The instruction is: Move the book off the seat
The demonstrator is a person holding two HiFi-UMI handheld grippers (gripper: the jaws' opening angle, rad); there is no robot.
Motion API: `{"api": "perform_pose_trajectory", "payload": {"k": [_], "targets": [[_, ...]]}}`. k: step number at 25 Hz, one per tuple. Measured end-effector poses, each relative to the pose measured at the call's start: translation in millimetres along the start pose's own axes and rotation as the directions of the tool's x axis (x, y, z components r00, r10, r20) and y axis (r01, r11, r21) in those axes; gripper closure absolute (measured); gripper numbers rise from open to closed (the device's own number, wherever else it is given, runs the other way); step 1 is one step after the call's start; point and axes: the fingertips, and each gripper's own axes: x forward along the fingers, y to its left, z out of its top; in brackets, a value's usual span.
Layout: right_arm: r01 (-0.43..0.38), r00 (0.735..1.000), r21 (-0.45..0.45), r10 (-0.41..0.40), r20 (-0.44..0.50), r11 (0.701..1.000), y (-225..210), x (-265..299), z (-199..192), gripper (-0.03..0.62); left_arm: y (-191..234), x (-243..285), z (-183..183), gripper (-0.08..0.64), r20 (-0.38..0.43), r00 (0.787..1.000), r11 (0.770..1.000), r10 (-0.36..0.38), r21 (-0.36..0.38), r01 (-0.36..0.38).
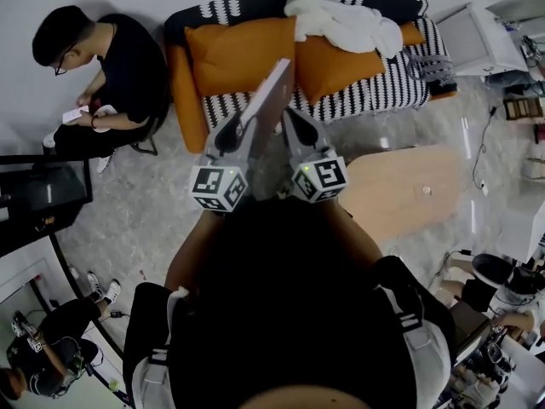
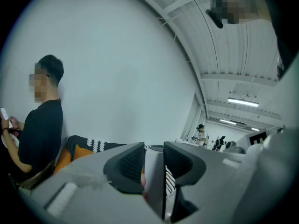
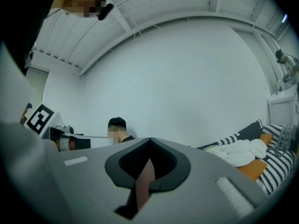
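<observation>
The book is a thin grey slab held up on edge in the air in front of the striped sofa, clear of the seat. My left gripper is shut on it; in the left gripper view the book stands between the two dark pads. My right gripper sits close beside it at the book's right edge. In the right gripper view its jaws meet at the tips, with a thin pinkish strip of the book pinched between them.
Two orange cushions and a white blanket lie on the sofa. A light wooden table stands to the right. A person in black sits to the sofa's left. A dark cabinet is at the far left.
</observation>
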Motion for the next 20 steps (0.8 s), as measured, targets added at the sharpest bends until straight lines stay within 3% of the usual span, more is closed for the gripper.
{"api": "perform_pose_trajectory", "payload": {"k": [20], "targets": [[0.156,0.986,0.020,-0.156,0.055,0.988,-73.0,-63.5,18.2,0.583,-74.2,47.9,-15.7,0.422,-0.061,0.986,0.987,-0.158,0.019,0.160]]}}
